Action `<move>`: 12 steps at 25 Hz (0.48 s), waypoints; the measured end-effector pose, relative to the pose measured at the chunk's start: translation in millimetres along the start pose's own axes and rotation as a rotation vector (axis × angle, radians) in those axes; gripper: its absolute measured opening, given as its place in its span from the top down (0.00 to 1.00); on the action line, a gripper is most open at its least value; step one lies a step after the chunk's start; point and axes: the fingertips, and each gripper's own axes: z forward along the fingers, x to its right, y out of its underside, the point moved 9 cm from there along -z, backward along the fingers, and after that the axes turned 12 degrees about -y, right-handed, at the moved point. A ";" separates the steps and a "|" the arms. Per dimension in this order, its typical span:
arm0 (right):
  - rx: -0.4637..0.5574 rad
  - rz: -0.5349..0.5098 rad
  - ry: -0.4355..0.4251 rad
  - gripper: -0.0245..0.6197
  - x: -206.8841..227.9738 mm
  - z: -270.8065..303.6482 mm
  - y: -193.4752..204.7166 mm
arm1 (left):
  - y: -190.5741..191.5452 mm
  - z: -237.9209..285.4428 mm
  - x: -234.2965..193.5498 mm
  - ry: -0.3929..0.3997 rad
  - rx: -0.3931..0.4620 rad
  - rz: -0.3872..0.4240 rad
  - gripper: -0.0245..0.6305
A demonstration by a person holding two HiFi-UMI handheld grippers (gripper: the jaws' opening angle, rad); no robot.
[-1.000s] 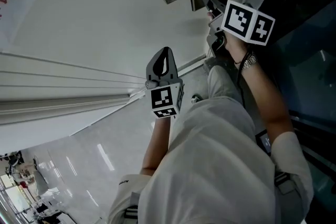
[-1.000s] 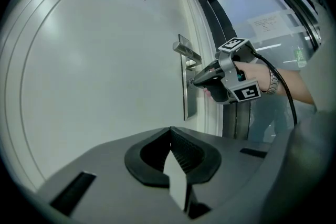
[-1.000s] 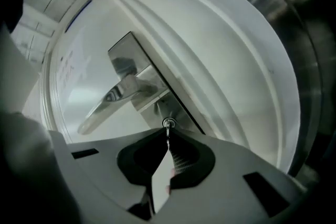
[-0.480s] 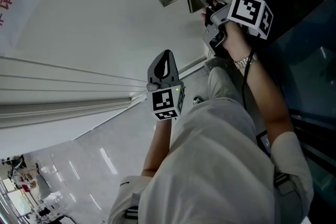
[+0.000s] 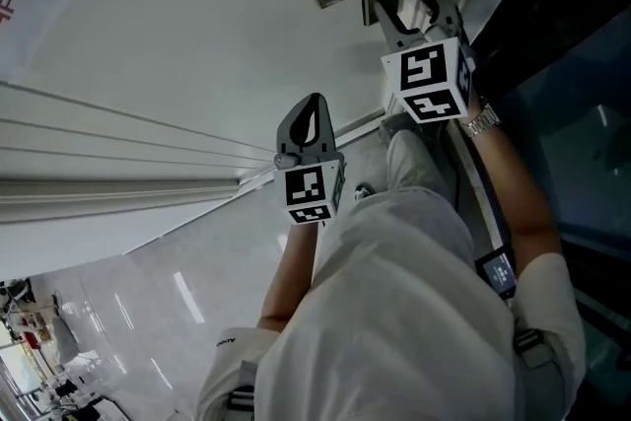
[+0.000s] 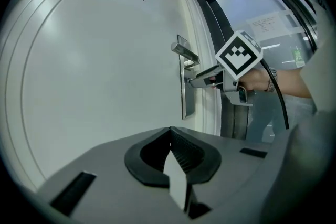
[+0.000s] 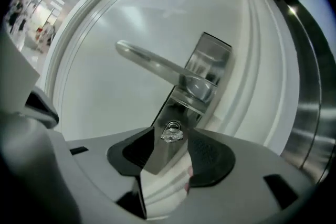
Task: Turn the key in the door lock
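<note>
my right claw [image 7: 173,141] is at the lock, and its jaws have just been opening. they now stand wide apart, with the key [image 7: 171,132] between them. neither pad presses on it, and there is a gap on each side of the key's bow. the key sits in the lower part of the lock plate [image 7: 210,60], just under the hub of the lever handle [image 7: 152,65].

the handle runs out to the left across the bare door [image 5: 197,35] and crosses just above my right claw's tips. on the left of the plate the door face is flat and open. on the right there is far less room. the plate's right edge lies close to the door's own edge, and the ribbed mouldings of the door frame [image 7: 257,60] follow right after. beyond them, at the far right, is a dark metal and glass panel [image 5: 572,94].

my left claw [image 6: 170,136] has its jaws together with nothing between them. it is held well apart from the lock, lower and to the left, and points at the plain door face. open door surface lies all round its tips. from there i see my right claw [image 6: 195,81] reaching in level from the right to meet the plate under the handle. below both claws is the pale glossy floor [image 5: 177,291].
</note>
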 end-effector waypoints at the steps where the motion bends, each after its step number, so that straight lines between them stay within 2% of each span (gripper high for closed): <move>1: -0.029 -0.080 0.009 0.69 -1.7 2.0 0.5 | -0.2 0.0 0.7 0.003 0.001 0.001 0.95; 5: -0.105 -0.364 0.068 0.69 -4.7 6.5 3.1 | 0.8 -0.9 1.0 0.004 -0.001 0.001 0.95; 12: -0.162 -0.618 0.073 0.70 -15.3 11.1 2.5 | 1.0 0.1 1.2 0.003 0.001 0.001 0.95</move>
